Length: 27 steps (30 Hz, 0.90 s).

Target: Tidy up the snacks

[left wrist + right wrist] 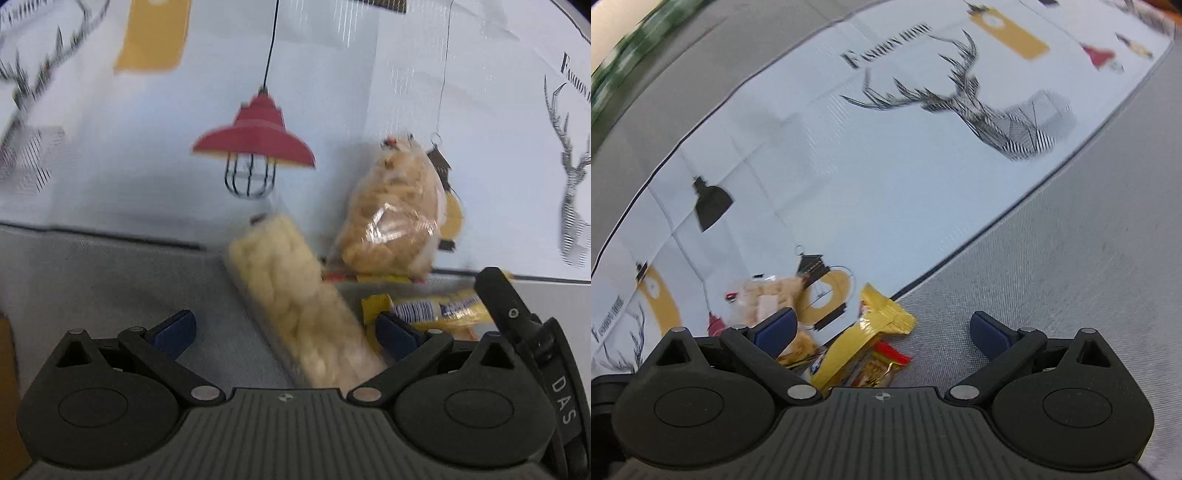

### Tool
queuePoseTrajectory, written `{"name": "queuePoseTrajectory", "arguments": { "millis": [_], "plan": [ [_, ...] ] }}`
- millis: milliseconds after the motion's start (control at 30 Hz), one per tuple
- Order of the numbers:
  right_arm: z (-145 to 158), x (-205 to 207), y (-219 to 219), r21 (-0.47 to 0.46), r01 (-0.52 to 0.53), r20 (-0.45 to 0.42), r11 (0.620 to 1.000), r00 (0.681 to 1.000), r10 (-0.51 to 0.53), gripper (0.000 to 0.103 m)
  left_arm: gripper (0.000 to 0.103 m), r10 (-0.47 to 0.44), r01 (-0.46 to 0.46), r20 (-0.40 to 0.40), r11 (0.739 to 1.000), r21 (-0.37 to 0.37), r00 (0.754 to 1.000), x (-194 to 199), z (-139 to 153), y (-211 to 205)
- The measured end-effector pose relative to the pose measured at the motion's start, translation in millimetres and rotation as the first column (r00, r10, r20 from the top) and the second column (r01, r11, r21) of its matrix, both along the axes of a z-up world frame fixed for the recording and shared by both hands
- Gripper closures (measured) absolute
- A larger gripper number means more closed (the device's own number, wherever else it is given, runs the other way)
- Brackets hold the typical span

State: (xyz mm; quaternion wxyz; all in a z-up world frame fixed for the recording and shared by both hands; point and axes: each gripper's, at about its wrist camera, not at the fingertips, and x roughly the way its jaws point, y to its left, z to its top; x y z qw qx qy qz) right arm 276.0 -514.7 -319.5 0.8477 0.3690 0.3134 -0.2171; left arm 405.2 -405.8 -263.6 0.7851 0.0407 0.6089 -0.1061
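Left tool: you are holding it with its jaws spread wide, gripping nothing; the blue pads are sitting well apart.
Long pale snack pack: it is lying on the grey table between your left tool's fingers, slanting away to the left, its near end close to the right pad.
Clear bag of golden snacks: it is resting on the printed cloth, just beyond the cloth's edge, right of the long pack.
Yellow wrapper: it is lying on the table just beside the left tool's right pad, in front of the clear bag.
Right tool: you are holding it wide open too, with nothing clamped.
Yellow packet: it is lying between the right tool's fingers, nearer the left one, by the cloth's edge.
Red-ended wrapper: it is touching the yellow packet, partly under it.
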Motion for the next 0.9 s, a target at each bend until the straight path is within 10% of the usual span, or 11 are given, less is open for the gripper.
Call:
{"name": "queuePoseTrajectory", "arguments": {
  "millis": [133, 200, 300, 367, 600, 900],
  "plan": [
    [-4.9, 5.3, 8.8, -0.06, -0.02, 0.013, 0.998, 1.0, 0.021, 0.012, 0.0, -0.087, 0.082, 0.047, 0.991, 0.107, 0.995, -11.0, -6.8, -6.9],
    [-5.2, 9.9, 17.4, -0.094, -0.079, -0.005, 0.992, 0.997, 0.079, 0.056, 0.002, -0.06, 0.052, 0.066, 0.992, 0.111, 0.996, -19.2, -7.0, 3.6],
    [-5.2, 12.9, 28.8, -0.167, -0.172, -0.07, 0.971, 0.984, 0.162, 0.075, 0.036, -0.02, 0.012, 0.103, 0.996, 0.084, 0.995, -26.1, 1.2, 21.1],
    [-2.9, 12.2, 35.8, -0.231, -0.203, -0.12, 0.952, 0.977, 0.179, 0.076, 0.063, -0.042, 0.036, 0.109, 0.998, 0.058, 0.993, -28.7, 7.6, 29.6],
    [10.6, -21.1, 5.6, -0.237, -0.131, -0.208, 0.962, 0.975, 0.082, 0.077, 0.064, -0.115, 0.111, 0.071, 0.992, 0.062, 0.991, -67.9, 15.5, 55.6],
    [65.9, -108.0, -10.1, -0.2, 0.049, 0.032, 0.979, 0.999, -0.043, 0.091, 0.064, -0.161, 0.162, 0.129, 0.987, 0.001, 0.979, -167.4, 91.8, 122.9]
  ]
}}
